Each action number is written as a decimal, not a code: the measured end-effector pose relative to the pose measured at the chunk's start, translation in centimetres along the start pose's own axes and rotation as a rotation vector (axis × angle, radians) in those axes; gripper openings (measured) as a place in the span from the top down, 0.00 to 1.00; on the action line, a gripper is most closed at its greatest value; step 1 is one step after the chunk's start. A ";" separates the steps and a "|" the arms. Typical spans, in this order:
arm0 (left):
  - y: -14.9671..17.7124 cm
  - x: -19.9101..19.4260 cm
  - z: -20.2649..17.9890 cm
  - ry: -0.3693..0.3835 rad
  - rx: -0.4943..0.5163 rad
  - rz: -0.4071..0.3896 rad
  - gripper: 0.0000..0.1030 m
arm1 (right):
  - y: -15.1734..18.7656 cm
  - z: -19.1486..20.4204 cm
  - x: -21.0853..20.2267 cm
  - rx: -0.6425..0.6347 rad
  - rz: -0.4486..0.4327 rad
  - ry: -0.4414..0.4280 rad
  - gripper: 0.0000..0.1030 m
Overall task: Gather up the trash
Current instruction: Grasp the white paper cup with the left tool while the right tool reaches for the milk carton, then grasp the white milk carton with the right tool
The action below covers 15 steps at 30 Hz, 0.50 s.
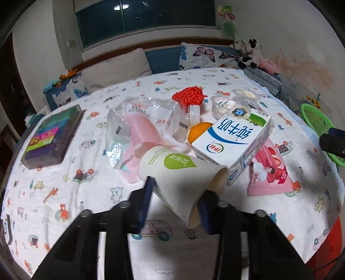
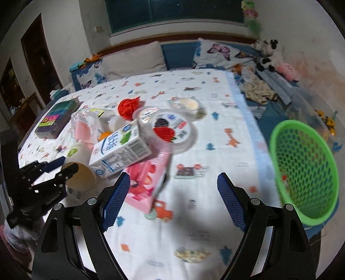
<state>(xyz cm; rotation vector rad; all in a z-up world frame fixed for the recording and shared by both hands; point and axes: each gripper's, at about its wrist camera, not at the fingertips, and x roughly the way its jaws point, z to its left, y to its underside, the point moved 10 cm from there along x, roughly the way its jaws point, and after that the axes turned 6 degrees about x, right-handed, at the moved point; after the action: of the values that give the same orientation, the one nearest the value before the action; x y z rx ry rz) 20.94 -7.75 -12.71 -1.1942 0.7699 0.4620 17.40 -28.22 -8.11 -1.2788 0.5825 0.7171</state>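
Surface: table under a white cloth [image 1: 86,193] printed with cartoon cars and animals. Behind it a bench with cushions, one butterfly-print [image 1: 202,56], soft toys [image 1: 250,53] in the corner, dark window [image 1: 146,19] above, stained wall on the right.

Trash heap mid-table: paper cup [image 1: 179,172] on its side, mouth toward the right, milk carton [image 1: 232,140] leaning over a pink packet [image 1: 269,172], clear plastic bag [image 1: 133,129] with pink inside, an orange [image 1: 198,131], red mesh [image 1: 189,95], small clear tubs [image 1: 222,105] behind. Dark box with coloured labels [image 1: 51,137] on the left side of the table.

Left gripper [image 1: 176,206]: partly closed, blue pads on both sides of the paper cup near its rim, cup wall pressed in. It's gripped.

Right gripper [image 2: 172,202]: jaws wide, nothing between them, over bare cloth just in front of the pink packet. Frame is blurred.

Green mesh basket [image 2: 306,172] at the right table edge, tilted, well apart from the heap.
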 end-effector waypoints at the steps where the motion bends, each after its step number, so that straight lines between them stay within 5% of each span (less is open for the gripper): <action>1: 0.0 -0.1 0.3 -0.001 -0.005 -0.007 0.71 | -0.1 0.5 0.5 0.006 0.011 -0.011 0.20; 5: 0.3 -0.7 1.2 0.027 -0.025 -0.017 0.97 | -0.3 1.7 2.0 0.049 0.052 -0.070 0.20; 15: -0.1 -3.8 3.9 0.044 -0.037 -0.080 0.97 | -1.5 2.9 7.1 0.271 0.157 -0.207 0.32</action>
<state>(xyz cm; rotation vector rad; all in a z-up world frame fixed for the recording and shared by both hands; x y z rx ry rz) 19.54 -3.82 -9.17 -1.2685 0.7505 0.3862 23.20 -24.51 -11.86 -0.9027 0.5919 0.8576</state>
